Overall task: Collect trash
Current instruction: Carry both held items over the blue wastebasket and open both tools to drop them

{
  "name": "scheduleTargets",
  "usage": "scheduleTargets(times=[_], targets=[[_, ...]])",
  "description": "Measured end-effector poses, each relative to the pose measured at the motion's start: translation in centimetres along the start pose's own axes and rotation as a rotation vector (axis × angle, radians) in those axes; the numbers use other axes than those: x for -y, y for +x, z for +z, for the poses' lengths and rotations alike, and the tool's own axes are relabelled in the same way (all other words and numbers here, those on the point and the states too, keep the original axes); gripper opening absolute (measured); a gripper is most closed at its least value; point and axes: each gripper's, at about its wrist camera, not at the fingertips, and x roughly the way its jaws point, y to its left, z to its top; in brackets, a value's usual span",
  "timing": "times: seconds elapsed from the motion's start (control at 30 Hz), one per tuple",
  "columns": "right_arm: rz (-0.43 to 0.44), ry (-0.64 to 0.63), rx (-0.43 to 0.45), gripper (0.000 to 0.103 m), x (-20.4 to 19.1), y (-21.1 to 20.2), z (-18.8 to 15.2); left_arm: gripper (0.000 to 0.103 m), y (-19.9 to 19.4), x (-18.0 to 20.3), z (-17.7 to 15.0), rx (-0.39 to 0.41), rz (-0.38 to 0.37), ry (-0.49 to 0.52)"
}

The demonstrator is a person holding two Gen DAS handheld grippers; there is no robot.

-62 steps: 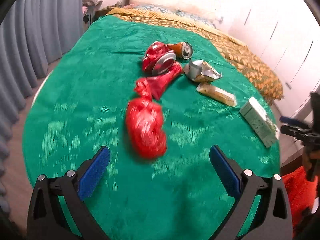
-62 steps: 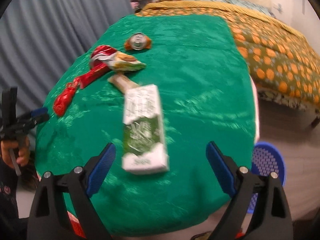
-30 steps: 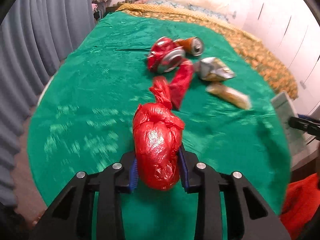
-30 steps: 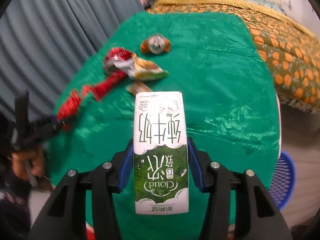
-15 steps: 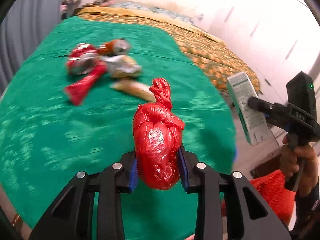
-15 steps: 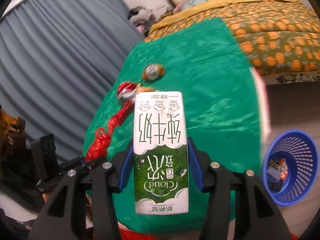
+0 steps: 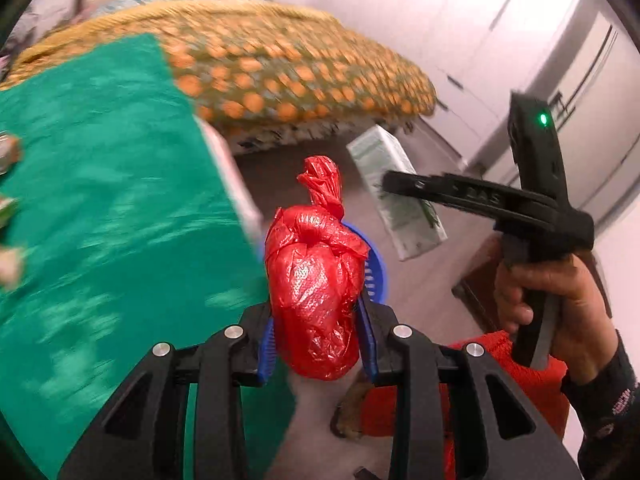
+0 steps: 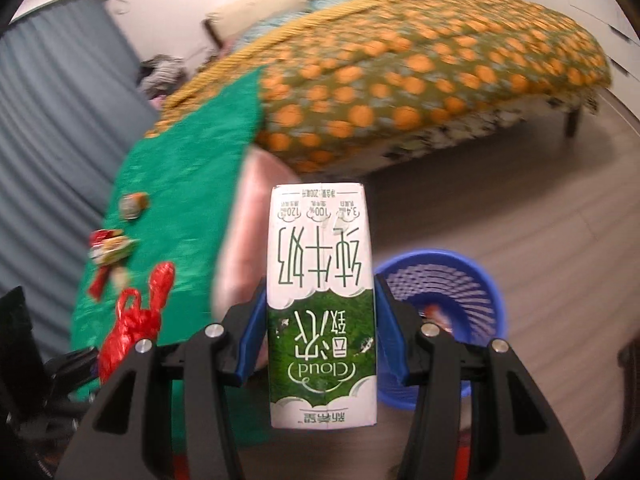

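My left gripper (image 7: 318, 340) is shut on a knotted red plastic bag (image 7: 316, 288), held off the table's right edge above the floor. My right gripper (image 8: 320, 336) is shut on a green and white milk carton (image 8: 322, 296), held in the air; the carton also shows in the left wrist view (image 7: 394, 204). A blue mesh trash basket (image 8: 452, 280) stands on the floor just beyond and right of the carton; its rim peeks out behind the red bag (image 7: 376, 268). The red bag shows at lower left in the right wrist view (image 8: 128, 328).
The table with a green cloth (image 7: 100, 208) lies to the left, with a can (image 8: 134, 205) and crumpled wrappers (image 8: 110, 246) on it. A bed with an orange-dotted cover (image 8: 420, 68) stands behind. White cupboards (image 7: 520, 60) line the right. Wooden floor (image 8: 540, 208) surrounds the basket.
Both grippers have swung right, away from the table and toward the blue basket, each still holding its item. The basket now sits closer in the right wrist view.
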Motion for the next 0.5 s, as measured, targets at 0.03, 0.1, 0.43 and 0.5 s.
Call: scheduleTargets(times=[0.03, 0.1, 0.43, 0.5], targets=[[-0.023, 0.011, -0.008, 0.049, 1.3, 0.7, 0.2, 0.033, 1.6, 0.6, 0.5, -0.016, -0.002, 0.001], [-0.041, 0.033, -0.021, 0.049, 3.4, 1.7, 0.6, 0.033, 5.2, 1.5, 1.4, -0.042, 0.004, -0.002], [-0.032, 0.189, -0.053, 0.072, 11.1, 6.8, 1.1, 0.062, 18.1, 2.3, 3.2, -0.091, 0.125, 0.045], [-0.024, 0.247, -0.052, 0.077, 12.5, 7.3, 0.8, 0.072, 19.3, 2.2, 3.0, -0.097, 0.147, 0.047]])
